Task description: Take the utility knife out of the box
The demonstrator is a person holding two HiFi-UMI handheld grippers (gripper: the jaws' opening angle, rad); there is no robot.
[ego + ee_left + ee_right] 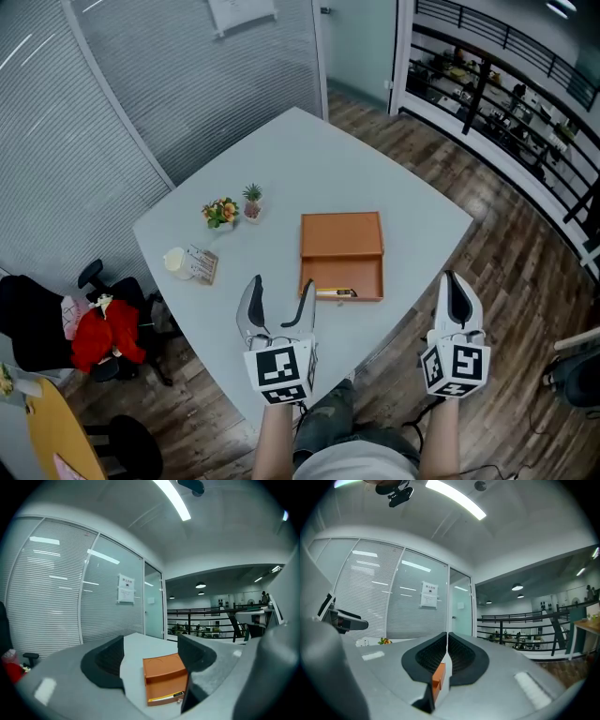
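Left hand-held gripper (281,286), jaws spread and empty, faced the open orange box (341,234) containing the utility knife (335,292); right hand-held gripper (455,281) was pressed together.

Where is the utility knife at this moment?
In the head view the utility knife lies inside the open orange box, along the wall nearest the person. It is just ahead and to the right of the open left gripper.
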